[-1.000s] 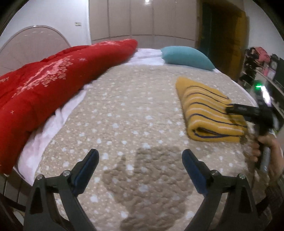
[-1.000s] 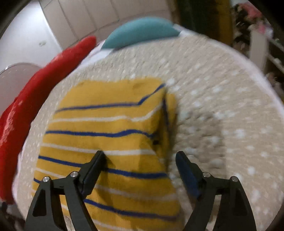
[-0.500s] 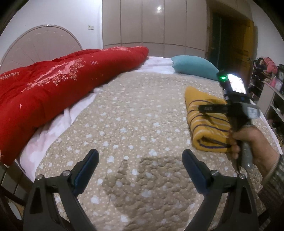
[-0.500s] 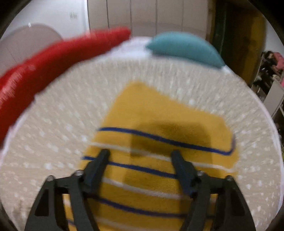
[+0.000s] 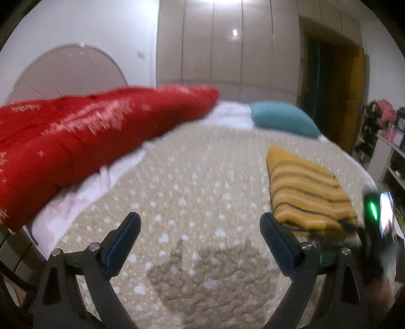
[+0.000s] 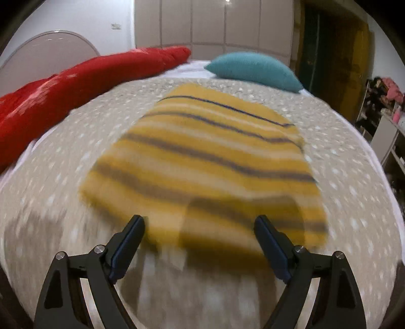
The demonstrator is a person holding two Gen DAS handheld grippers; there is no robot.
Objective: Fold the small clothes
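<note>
Now the right gripper [image 6: 198,243], jaws just widened and gripping nothing, hangs over the near edge of the folded striped garment [image 6: 210,162]. Well to its left the left gripper [image 5: 200,238] gapes above bare bedspread [image 5: 192,177]. Motion blurs the garment's near hem.

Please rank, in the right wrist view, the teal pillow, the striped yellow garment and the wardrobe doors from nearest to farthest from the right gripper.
1. striped yellow garment, just ahead of the right gripper.
2. teal pillow, beyond it on the bed.
3. wardrobe doors, back wall.
</note>
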